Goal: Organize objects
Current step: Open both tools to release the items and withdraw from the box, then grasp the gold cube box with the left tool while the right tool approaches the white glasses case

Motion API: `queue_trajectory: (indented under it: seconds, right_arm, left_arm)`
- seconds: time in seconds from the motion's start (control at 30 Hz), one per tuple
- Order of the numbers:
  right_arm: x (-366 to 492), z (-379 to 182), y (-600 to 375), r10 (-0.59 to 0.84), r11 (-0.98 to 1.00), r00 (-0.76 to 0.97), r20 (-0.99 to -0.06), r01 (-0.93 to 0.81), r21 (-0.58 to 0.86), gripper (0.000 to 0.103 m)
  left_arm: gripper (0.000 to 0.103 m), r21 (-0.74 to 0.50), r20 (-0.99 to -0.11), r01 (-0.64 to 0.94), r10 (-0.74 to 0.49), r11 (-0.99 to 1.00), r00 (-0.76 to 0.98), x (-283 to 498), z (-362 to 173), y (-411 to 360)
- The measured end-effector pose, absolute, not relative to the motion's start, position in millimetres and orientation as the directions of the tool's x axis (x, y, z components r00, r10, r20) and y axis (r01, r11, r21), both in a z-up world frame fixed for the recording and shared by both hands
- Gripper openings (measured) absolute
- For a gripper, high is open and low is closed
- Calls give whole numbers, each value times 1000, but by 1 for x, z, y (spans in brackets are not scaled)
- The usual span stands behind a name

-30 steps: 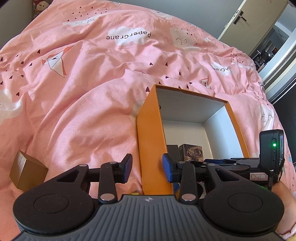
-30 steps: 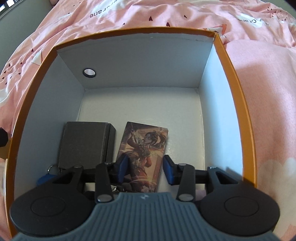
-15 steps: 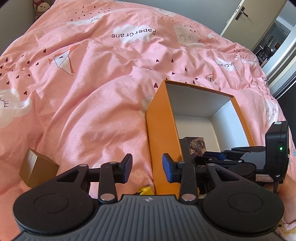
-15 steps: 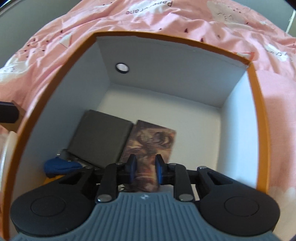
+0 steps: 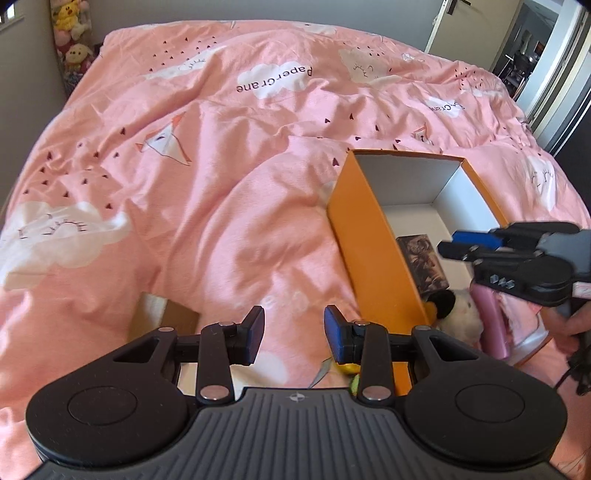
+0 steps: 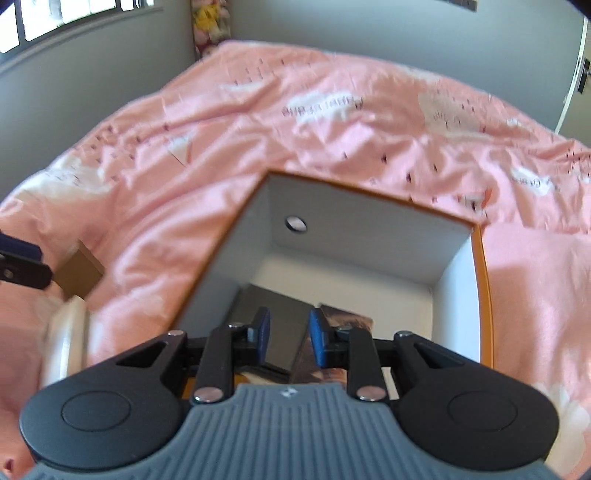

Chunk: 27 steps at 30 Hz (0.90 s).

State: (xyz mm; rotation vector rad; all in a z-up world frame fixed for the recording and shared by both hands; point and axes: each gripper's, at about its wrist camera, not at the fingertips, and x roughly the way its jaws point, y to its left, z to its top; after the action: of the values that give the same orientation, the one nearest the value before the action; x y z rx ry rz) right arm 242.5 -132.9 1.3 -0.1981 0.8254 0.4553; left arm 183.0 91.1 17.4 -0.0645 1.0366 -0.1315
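Note:
An orange box (image 5: pixel 365 236) with white inner walls (image 6: pixel 369 229) stands open on the pink bed. Inside lie a dark flat case (image 6: pixel 273 314) and an illustrated card box (image 5: pixel 423 260), which also shows in the right wrist view (image 6: pixel 351 319). My right gripper (image 6: pixel 289 336) hovers above the box, its jaws a small gap apart and empty; it also shows in the left wrist view (image 5: pixel 476 242). My left gripper (image 5: pixel 293 334) is open and empty over the duvet, left of the box. A small brown box (image 5: pixel 162 317) lies just left of it, also seen from the right wrist (image 6: pixel 79 273).
A black and white plush toy (image 5: pixel 458 314) and pink items (image 5: pixel 517 321) lie by the box's near right corner. Something yellow (image 5: pixel 349 369) peeks out under my left gripper. Plush toys (image 5: pixel 72 40) stand at the far left wall. A door (image 5: pixel 465 26) is at the far right.
My right gripper has risen up out of the orange box and its jaws have opened slightly. My left gripper has pulled back and left, so the box sits further away.

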Motion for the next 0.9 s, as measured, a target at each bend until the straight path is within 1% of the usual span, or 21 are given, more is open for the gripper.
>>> queue_trajectory:
  seconds: [0.17, 0.3, 0.47, 0.53, 0.6, 0.9]
  right_arm:
    - [207, 28, -106, 427, 843, 600, -676, -535, 58, 27]
    - [182, 31, -75, 507, 789, 549, -665, -607, 100, 35]
    - [162, 13, -33, 540, 736, 458, -706, -665, 131, 35]
    - [157, 4, -18, 542, 719, 425, -725, -681, 138, 37]
    - [154, -4, -4, 535, 707, 404, -742, -695, 131, 40]
    - [166, -33, 32, 478, 701, 350, -806, -705, 109, 40]
  left_arm:
    - [41, -93, -849, 76, -119, 993, 515, 160, 29, 112]
    - [41, -69, -847, 59, -90, 996, 524, 143, 33, 129]
    - [41, -61, -855, 38, -72, 997, 514, 129, 25, 149]
    - [41, -55, -860, 36, -66, 998, 505, 125, 19, 157]
    - [43, -42, -866, 34, -53, 999, 497, 122, 13, 164]
    - [44, -64, -889, 38, -74, 997, 451, 120, -15, 194]
